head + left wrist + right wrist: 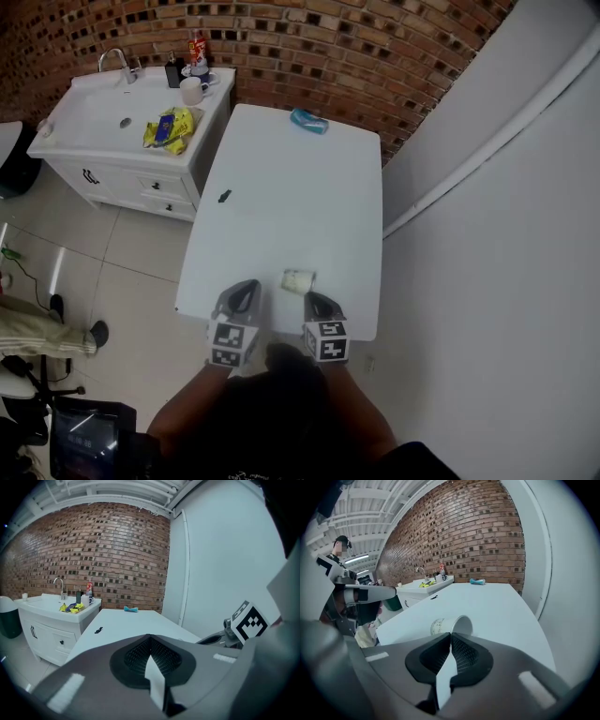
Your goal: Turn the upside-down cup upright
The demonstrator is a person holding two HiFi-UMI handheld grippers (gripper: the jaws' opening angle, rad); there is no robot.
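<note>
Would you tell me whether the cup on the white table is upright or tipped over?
Tipped: the cup lies on its side, open mouth showing sideways.

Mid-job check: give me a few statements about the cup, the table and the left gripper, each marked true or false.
1. The cup lies on its side on the white table. True.
2. The blue object sits right beside the cup. False: it lies at the table's far end, near the brick wall and well apart from the cup.
3. The left gripper has its jaws together with nothing between them. True.
4. The cup's open mouth faces the sink cabinet. False: the mouth faces the other way, towards the white wall.
5. A white mug stands on the sink cabinet. True.
</note>
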